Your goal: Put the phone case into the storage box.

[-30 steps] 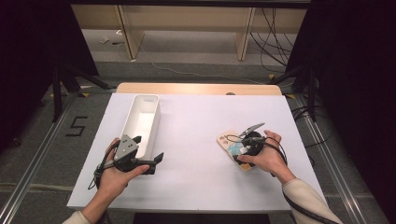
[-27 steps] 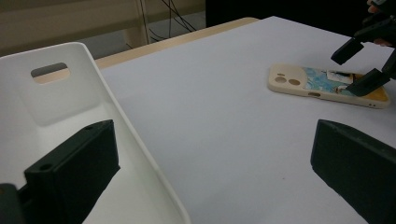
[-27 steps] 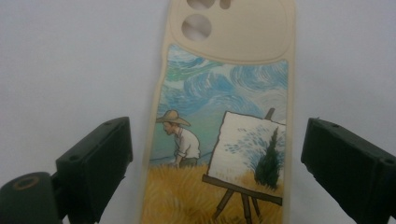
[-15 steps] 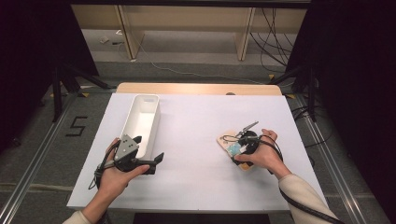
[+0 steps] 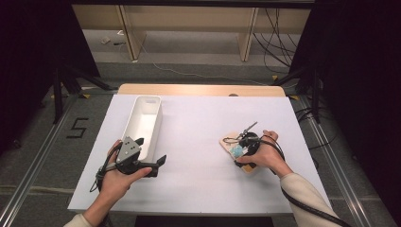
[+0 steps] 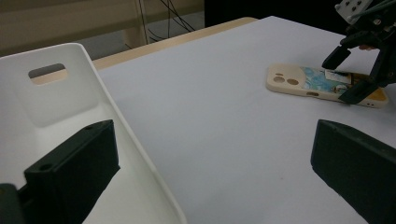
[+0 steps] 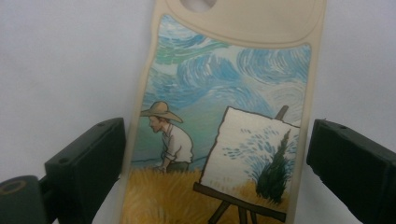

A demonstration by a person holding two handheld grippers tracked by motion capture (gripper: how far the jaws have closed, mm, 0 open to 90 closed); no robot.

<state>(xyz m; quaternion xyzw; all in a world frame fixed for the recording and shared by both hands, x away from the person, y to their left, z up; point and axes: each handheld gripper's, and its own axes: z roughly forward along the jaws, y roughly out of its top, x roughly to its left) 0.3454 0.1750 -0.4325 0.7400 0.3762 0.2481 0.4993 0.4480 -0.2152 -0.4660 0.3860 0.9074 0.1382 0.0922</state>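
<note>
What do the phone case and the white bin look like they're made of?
Phone case: likely soft matte plastic or silicone, with rounded beige rim and a printed painting on its back. Bin: probably rigid moulded plastic, with smooth white walls and a cut-out handle slot.

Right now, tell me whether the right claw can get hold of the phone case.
Probably yes. The right claw hangs directly over the phone case with its jaws open, one on each long edge, not yet pressing. Nothing lies between them, and the case rests flat on the white table.
</note>
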